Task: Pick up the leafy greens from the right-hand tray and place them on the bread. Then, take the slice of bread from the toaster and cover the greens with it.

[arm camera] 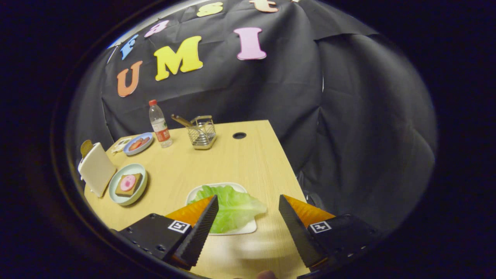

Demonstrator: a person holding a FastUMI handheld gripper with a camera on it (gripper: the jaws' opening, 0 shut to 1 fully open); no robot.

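Note:
A pale green lettuce leaf (232,207) lies on a white tray (242,229) on the wooden table, just ahead of my gripper (248,205), partly behind the left finger. The fingers stand wide apart, open, with nothing between them. Further left, a slice of bread with a pink round of meat on it (128,183) rests on a light round plate (116,193). Beyond that plate stands a cream toaster (97,168) with a brown slice of bread (86,147) poking out of its top.
At the back of the table are a blue plate with red slices (138,143), a water bottle with a red cap (159,124) and a wire basket with a utensil (201,132). The table's right edge (288,166) drops off beside the tray.

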